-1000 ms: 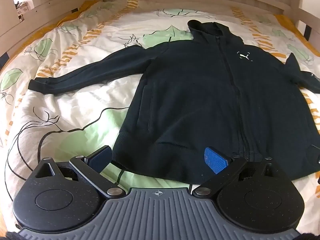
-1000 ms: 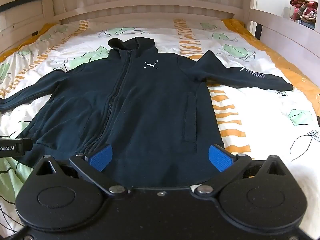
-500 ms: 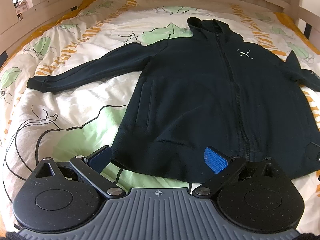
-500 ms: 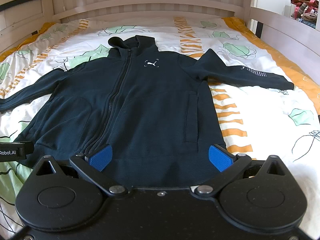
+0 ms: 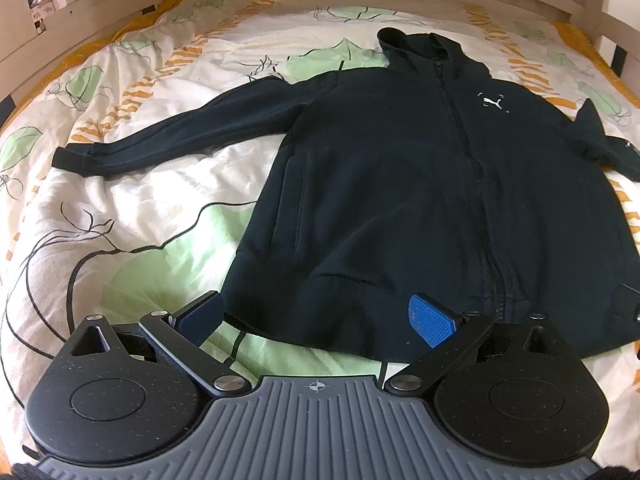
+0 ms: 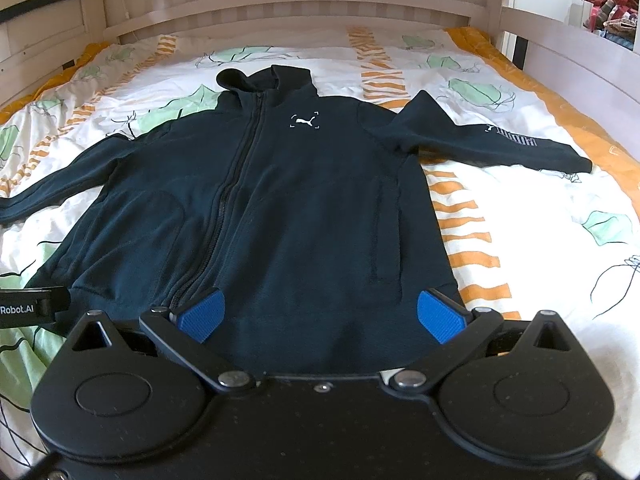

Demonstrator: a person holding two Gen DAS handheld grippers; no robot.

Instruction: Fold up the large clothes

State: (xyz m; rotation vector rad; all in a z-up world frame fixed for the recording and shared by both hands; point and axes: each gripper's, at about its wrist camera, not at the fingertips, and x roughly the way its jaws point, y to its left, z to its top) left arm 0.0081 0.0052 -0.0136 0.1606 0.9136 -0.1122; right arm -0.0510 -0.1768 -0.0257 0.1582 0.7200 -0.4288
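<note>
A black zip-up hooded jacket (image 5: pixel 400 184) lies flat, front up, on the bed, with both sleeves spread out; it also shows in the right wrist view (image 6: pixel 288 208). Its left sleeve (image 5: pixel 180 136) stretches left and its right sleeve (image 6: pixel 500 144), with white lettering, stretches right. My left gripper (image 5: pixel 316 316) is open and empty over the hem's left part. My right gripper (image 6: pixel 320 316) is open and empty over the hem's right part. Part of the left gripper (image 6: pixel 32 306) shows at the left edge of the right wrist view.
The bed has a white duvet (image 5: pixel 132 216) with green leaves and orange stripes. A wooden headboard (image 6: pixel 288 8) stands at the far end. Wooden side rails (image 6: pixel 580 60) run along both sides. Clothes or bags (image 6: pixel 608 8) lie beyond the right rail.
Both grippers have drifted slightly, so the jacket sits a little lower and nearer in both views. Both pairs of jaws stay open and the jacket has not moved.
</note>
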